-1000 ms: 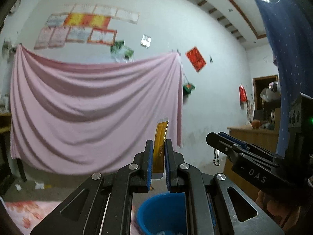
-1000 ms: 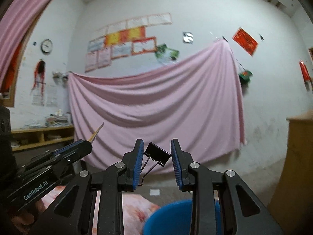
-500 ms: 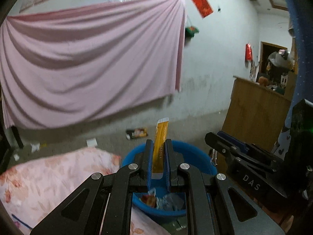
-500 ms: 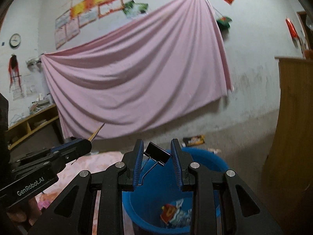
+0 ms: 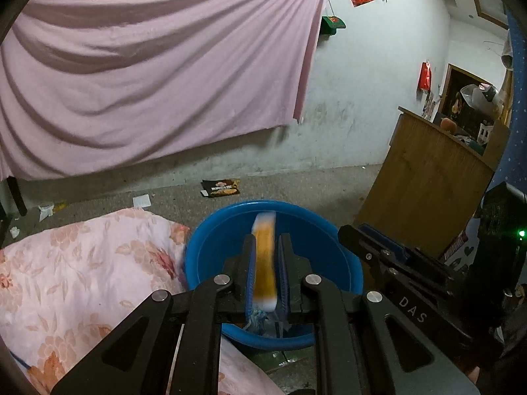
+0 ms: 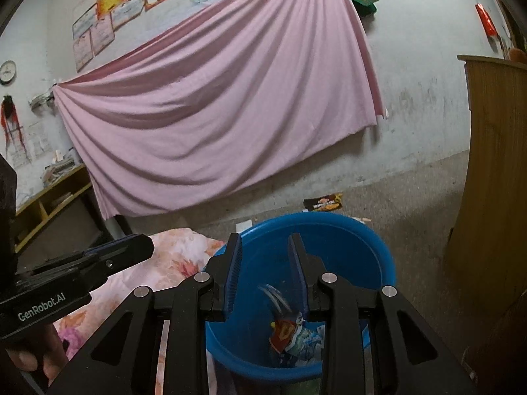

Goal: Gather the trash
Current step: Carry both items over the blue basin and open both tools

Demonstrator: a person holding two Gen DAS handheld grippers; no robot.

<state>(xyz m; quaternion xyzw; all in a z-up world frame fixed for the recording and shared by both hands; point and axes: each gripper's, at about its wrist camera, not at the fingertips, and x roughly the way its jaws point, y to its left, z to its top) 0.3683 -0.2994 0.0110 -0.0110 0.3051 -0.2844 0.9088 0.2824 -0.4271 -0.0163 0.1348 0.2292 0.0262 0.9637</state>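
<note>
A blue basin (image 5: pixel 329 227) sits on the floor just beside a floral quilt (image 5: pixel 82 263), a wooden cabinet (image 5: pixel 425 184) to its right. The left tongs (image 5: pixel 266 256) stand slightly parted over it, a blurred orange sachet (image 5: pixel 265 263) between the pads. Only the right view shows the right tongs (image 6: pixel 265 263) open, a blurred clip (image 6: pixel 276 296) loose below them, above wrappers (image 6: pixel 296 335) inside the basin.

dim indoor light, fisheye bending at edges, slight motion blur

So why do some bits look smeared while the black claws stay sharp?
Left wrist view: the orange packet is motion-blurred. Right wrist view: a small object over the blue basin is a streak. Both views bow the room.
</note>
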